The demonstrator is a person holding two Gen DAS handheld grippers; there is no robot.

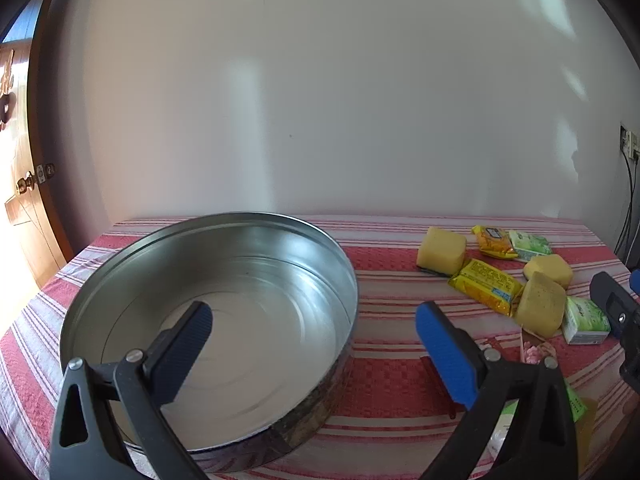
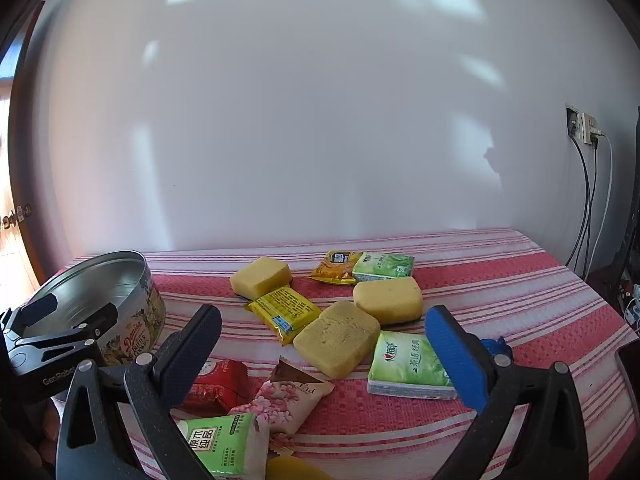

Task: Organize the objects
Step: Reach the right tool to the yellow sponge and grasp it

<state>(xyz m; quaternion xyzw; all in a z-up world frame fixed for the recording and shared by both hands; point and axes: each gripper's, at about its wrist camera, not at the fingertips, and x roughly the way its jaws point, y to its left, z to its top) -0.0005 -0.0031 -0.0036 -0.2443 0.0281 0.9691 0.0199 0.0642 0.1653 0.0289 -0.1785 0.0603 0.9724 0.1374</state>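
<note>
A round empty metal cookie tin (image 1: 320,264) (image 2: 132,308) stands on the left of the striped tablecloth. My left gripper (image 1: 314,326) hangs open over the tin's near right rim, nothing between its fingers. To the right lies a loose pile: three yellow sponges (image 2: 338,342) (image 2: 388,299) (image 2: 262,276), yellow snack packets (image 2: 286,312) (image 2: 336,266), green tissue packs (image 2: 408,362) (image 2: 382,266) (image 2: 218,446), a red packet (image 2: 218,386) and a pink flowered packet (image 2: 286,398). My right gripper (image 2: 324,344) stands open just above the nearest sponge, holding nothing.
The table (image 2: 500,280) carries a red and white striped cloth and backs onto a plain white wall. A wall socket with hanging cables (image 2: 586,184) is at the right. A wooden door (image 1: 24,208) stands at the far left. A dark device edge (image 2: 628,364) lies at the right.
</note>
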